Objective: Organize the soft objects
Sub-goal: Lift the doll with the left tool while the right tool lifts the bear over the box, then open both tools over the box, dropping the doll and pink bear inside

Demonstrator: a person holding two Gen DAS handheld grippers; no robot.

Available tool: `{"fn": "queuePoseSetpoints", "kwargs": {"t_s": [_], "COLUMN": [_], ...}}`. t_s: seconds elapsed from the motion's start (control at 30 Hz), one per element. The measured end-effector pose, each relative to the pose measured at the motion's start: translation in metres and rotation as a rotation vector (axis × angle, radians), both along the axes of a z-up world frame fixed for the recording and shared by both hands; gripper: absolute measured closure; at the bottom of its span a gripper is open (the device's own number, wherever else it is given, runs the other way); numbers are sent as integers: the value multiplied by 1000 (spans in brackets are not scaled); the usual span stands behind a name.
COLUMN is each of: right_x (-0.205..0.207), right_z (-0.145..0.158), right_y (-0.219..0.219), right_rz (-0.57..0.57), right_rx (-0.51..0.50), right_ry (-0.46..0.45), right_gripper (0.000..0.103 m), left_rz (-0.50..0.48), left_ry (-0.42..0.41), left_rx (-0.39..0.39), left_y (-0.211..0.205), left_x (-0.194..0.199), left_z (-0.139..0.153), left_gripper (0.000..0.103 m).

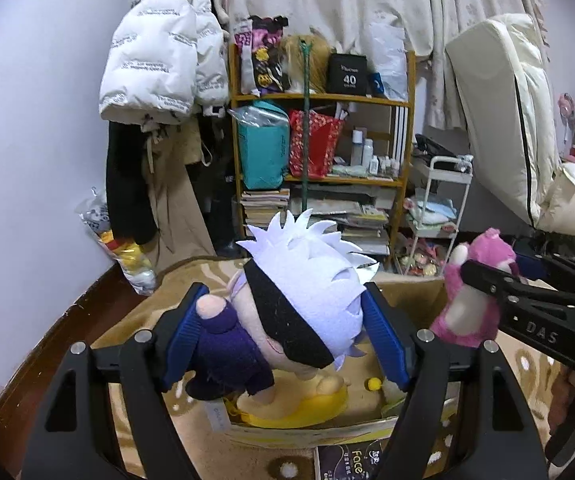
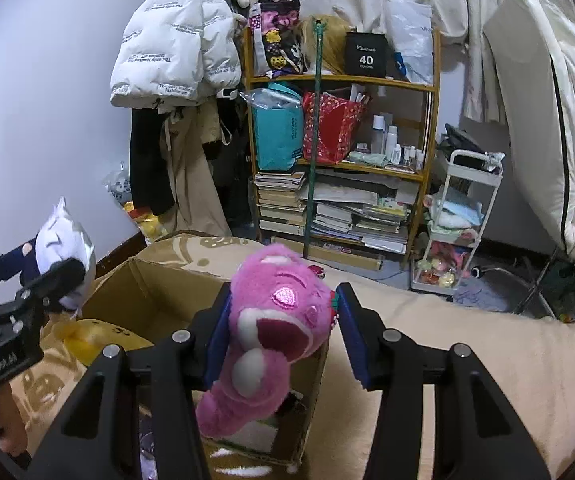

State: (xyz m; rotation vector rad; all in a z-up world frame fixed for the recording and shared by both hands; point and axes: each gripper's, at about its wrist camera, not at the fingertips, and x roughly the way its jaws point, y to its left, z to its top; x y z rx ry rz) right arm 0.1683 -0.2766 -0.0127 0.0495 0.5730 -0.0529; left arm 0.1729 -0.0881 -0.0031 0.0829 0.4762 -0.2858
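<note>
On the left we see the left gripper (image 1: 283,332) clamped on a white-haired doll (image 1: 307,292), its blue pads (image 1: 185,334) pressing the doll's purple arm on one side and its head on the other. The doll hangs head-forward above an open cardboard box (image 2: 155,280), where a yellow plush (image 1: 299,404) already lies on the bottom (only partly visible under the doll). The box sits on a beige patterned blanket (image 2: 467,336).

Moving right, we find the right gripper (image 2: 281,332) holding a pink bear (image 2: 275,320), pinched at its head between the blue pads, the body dangling over the box's right wall. The two grippers hang near each other, both toys above the box. Behind them, across the room, stands a crowded wooden shelf (image 2: 339,80), with a white trolley (image 2: 463,220) just beside it on the right.
</note>
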Motion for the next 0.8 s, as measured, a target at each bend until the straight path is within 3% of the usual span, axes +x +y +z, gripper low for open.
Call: {"fn": "queuePoseSetpoints", "kwargs": {"t_s": [0.2, 0.5, 0.8], "right_x": [7, 5, 2], "right_z": [-19, -24, -25], "right_y": [-3, 2, -5], "right_rz": [25, 33, 25], "right_rx": [50, 26, 70], "right_ry": [33, 62, 83], "right_gripper": [49, 46, 40], "left_rz": [4, -9, -14], "left_ry": [14, 32, 45], "left_rx": [42, 70, 39], "left_y": [-8, -11, -4], "left_x": [5, 5, 4], "left_z": [-9, -13, -10], "left_gripper": [25, 22, 11]}}
